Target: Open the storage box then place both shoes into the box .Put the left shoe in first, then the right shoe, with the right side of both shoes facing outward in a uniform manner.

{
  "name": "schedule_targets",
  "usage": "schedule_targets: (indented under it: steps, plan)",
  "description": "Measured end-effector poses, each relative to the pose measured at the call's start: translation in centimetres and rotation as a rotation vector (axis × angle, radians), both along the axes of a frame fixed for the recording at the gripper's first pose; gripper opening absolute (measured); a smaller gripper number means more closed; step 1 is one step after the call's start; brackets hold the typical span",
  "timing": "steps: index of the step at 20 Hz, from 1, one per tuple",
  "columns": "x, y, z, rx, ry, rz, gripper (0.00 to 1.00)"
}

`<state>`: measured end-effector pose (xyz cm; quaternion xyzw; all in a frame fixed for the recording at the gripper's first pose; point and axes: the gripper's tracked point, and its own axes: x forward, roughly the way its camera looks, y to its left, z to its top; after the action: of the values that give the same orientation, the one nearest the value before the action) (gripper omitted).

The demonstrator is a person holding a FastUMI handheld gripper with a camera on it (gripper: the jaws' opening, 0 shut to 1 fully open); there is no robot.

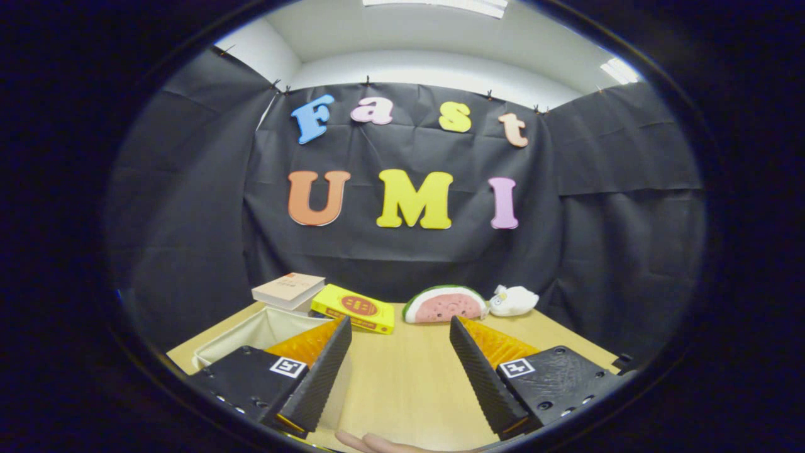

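Your tool [400, 327] is sitting with its fingers spread wide apart, and there's nothing between them but bare wooden counter [409, 377]. It's not pinching or touching anything as far as the gripper view goes.

The storage box [251, 330] is just off to the side of your left finger, partly hidden behind it. You can see its pale fabric walls and it looks open on top, with a light interior. I can't make out what, if anything, is down inside it, since the finger covers a good chunk.

Past the fingertips, along the far edge of the counter against the black cloth wall, you've got a row of stuff. There's a tan book [288, 290] sitting right behind the box, and a yellow book [353, 308] lying flat just beside it, overlapping the tan one's corner a bit. Then a watermelon-slice plush [445, 305] comes more or less straight ahead, and a small white plush toy [513, 301] is just next to that, touching or nearly so.

At the very near edge, between the two fingers, a bit of your hand [377, 443] is poking in, just fingertips.
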<state>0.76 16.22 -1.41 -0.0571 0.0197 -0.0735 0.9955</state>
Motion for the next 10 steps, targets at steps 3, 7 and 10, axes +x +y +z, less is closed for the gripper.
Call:
schedule_targets:
  steps: [3, 7, 10]
  plan:
    - [-1.5, -2.7, 0.6, -0.039, -0.110, -0.031, 0.95]
    - [-3.6, -6.2, 1.0, -0.087, -0.195, -0.052, 0.95]
    - [-3.7, -7.3, -0.1, -0.052, -0.181, 0.003, 0.95]
